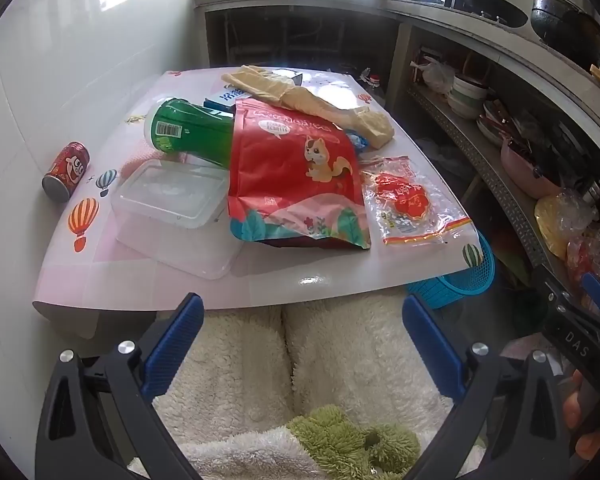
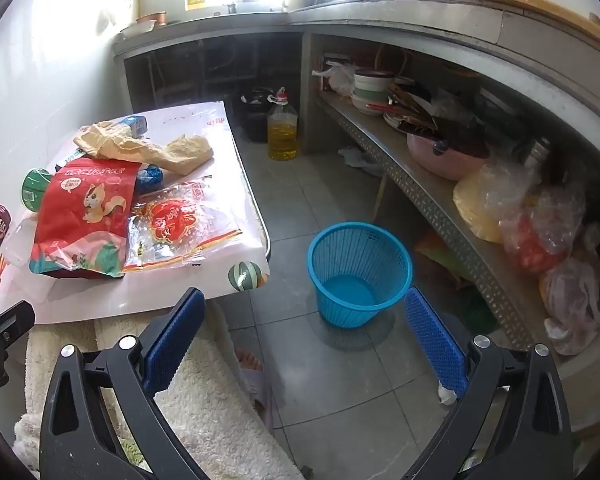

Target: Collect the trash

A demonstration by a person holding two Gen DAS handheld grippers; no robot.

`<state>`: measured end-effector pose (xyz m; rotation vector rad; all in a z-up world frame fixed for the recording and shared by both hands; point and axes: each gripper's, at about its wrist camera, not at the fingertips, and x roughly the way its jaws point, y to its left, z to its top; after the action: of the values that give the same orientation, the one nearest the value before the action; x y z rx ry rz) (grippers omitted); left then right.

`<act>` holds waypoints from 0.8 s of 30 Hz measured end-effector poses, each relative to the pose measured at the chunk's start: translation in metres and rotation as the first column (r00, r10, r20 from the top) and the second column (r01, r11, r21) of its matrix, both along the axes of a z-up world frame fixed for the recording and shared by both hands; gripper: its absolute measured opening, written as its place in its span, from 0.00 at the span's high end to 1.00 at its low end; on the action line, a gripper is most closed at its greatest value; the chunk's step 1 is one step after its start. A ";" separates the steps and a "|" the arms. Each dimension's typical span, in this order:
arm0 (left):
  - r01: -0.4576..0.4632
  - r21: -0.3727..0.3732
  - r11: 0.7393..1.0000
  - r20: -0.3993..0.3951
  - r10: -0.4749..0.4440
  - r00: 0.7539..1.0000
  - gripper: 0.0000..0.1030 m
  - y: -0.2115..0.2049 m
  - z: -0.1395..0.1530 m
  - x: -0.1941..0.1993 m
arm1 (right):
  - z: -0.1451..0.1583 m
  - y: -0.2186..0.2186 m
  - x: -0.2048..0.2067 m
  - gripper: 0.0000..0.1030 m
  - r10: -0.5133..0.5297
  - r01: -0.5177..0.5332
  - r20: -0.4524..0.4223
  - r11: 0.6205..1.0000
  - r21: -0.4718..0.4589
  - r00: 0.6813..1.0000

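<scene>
Trash sits piled on the table (image 1: 172, 280): a red snack bag (image 1: 296, 176) on top. Only the right view shows the whole blue basket (image 2: 360, 276) on the floor beside the table. The left gripper (image 1: 302, 344) and right gripper (image 2: 306, 340) are wide open, holding nothing.

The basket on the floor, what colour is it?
Blue, a slatted plastic basket; clearest in the right wrist view.

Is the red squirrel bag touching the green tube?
Touching. In the left wrist view the red bag lies over the end of the green tube, covering it with no gap.
</scene>
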<state>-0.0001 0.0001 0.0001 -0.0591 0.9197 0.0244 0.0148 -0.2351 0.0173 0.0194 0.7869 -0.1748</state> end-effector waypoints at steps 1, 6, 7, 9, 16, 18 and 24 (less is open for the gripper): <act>0.000 0.000 1.000 0.000 0.000 1.000 0.05 0.000 0.000 0.000 | 0.000 0.000 0.000 0.07 0.000 0.000 -0.001 1.000 0.000 1.000; 0.000 -0.004 1.000 -0.006 0.000 1.000 0.05 0.001 -0.001 0.001 | 0.000 0.000 0.000 0.07 0.001 -0.001 -0.002 1.000 0.001 1.000; -0.003 -0.004 1.000 -0.009 0.003 1.000 0.05 0.002 -0.001 0.002 | 0.000 0.000 0.000 0.07 0.002 -0.002 -0.003 1.000 0.000 1.000; -0.010 0.001 1.000 -0.007 0.010 1.000 0.05 -0.001 -0.001 0.002 | 0.000 0.000 0.000 0.07 0.001 -0.001 0.000 1.000 0.002 1.000; -0.015 -0.008 1.000 -0.014 0.015 1.000 0.05 -0.003 -0.003 0.002 | 0.001 0.001 0.000 0.07 0.001 -0.001 0.001 1.000 0.000 1.000; -0.014 -0.012 1.000 -0.015 0.014 1.000 0.05 -0.001 -0.003 0.002 | 0.001 0.001 0.000 0.07 0.001 -0.001 0.000 1.000 0.001 1.000; -0.014 -0.014 1.000 -0.012 0.014 1.000 0.05 0.001 -0.003 0.002 | 0.001 0.001 0.000 0.07 0.001 -0.001 -0.002 1.000 0.001 1.000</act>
<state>0.0020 0.0012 -0.0029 -0.0780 0.9313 0.0313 0.0150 -0.2342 0.0179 0.0198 0.7885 -0.1732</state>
